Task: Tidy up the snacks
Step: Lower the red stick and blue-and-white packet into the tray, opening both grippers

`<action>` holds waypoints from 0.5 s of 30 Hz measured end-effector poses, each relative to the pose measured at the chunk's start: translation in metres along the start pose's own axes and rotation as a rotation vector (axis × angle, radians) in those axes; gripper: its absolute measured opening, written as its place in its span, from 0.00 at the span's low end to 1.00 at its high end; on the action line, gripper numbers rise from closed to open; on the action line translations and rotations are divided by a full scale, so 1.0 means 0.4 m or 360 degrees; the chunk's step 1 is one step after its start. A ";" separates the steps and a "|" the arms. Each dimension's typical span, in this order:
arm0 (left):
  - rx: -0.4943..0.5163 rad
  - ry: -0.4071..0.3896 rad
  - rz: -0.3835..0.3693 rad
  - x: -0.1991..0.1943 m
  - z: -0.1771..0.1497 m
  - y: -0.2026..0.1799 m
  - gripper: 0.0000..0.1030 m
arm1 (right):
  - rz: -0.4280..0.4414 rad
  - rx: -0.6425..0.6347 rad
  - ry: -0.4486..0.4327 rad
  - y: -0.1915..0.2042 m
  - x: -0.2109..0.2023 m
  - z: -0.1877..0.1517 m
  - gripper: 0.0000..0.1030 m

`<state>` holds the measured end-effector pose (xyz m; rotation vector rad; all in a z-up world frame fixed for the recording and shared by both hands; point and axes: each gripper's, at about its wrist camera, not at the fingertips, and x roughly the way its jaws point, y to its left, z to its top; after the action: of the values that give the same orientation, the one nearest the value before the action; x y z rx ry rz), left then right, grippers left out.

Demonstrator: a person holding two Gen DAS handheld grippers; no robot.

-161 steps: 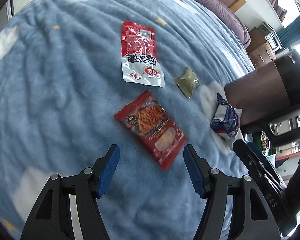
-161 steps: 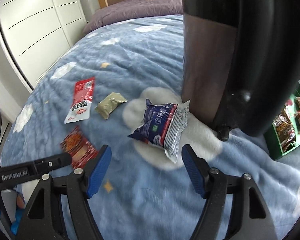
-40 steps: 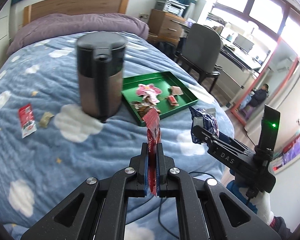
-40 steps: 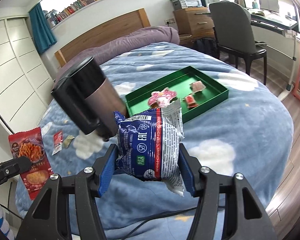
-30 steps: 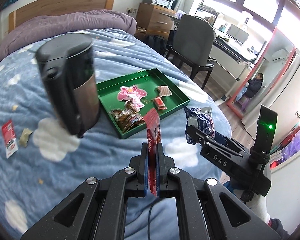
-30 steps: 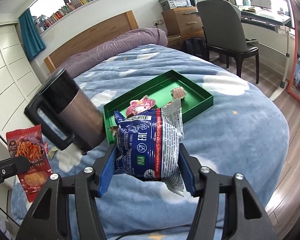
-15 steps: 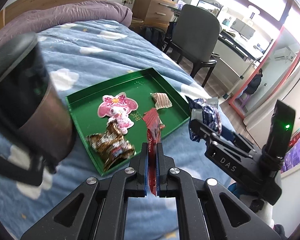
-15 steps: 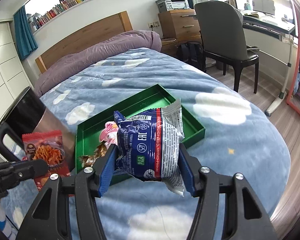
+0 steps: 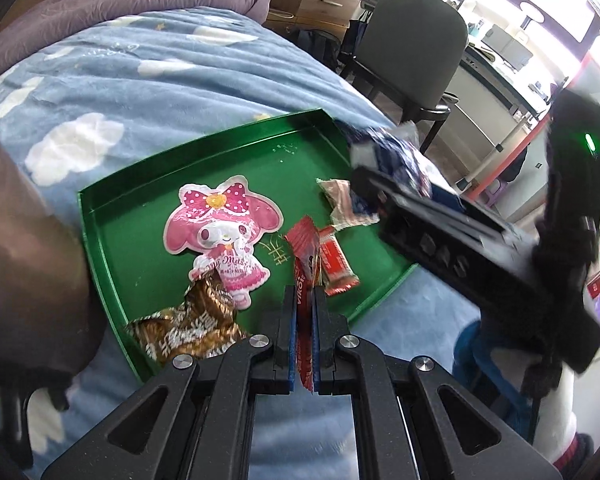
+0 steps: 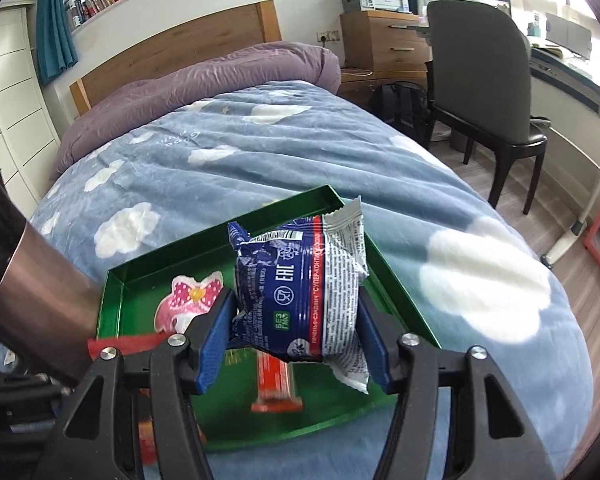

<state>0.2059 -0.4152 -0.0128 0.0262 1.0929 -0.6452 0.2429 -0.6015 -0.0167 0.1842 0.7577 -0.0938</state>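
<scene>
My left gripper [image 9: 303, 300] is shut on the red snack packet [image 9: 305, 264], held edge-on just above the near part of the green tray [image 9: 100, 240]. My right gripper [image 10: 296, 320] is shut on the blue and white biscuit packet [image 10: 300, 288], held over the same green tray [image 10: 148, 272]. In the left wrist view the right gripper [image 9: 364, 184] and its blue packet [image 9: 400, 160] hang over the tray's right side. The tray holds a pink cartoon packet [image 9: 220, 232], a brown wrapper [image 9: 188, 328], a small red bar [image 9: 336, 264] and a pale wrapper [image 9: 336, 196].
A tall dark kettle-like jug [image 9: 24, 240] stands on the bed close to the tray's left side; it also shows in the right wrist view [image 10: 28, 288]. The blue cloud blanket [image 10: 260, 148] covers the bed. A grey chair [image 10: 484, 76] and a desk stand to the right.
Both grippers carried their packets from the bed's left side across to the green tray, and now hang lower and closer over it. Both stay shut on their packets.
</scene>
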 end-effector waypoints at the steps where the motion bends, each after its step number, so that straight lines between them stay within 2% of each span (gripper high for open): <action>1: -0.0001 0.0006 0.0001 0.011 0.002 0.002 0.03 | 0.0000 -0.0014 0.0010 0.000 0.020 0.010 0.93; 6: -0.0013 0.0039 -0.0014 0.058 0.004 0.011 0.03 | 0.0005 -0.0090 0.0082 0.007 0.108 0.050 0.93; 15: 0.0030 0.0032 0.0004 0.081 -0.009 -0.006 0.04 | -0.0016 -0.0105 0.0137 -0.008 0.174 0.072 0.93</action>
<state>0.2115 -0.4313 -0.0408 0.0503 1.1058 -0.6544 0.3121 -0.6115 -0.0446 0.1225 0.8466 -0.0705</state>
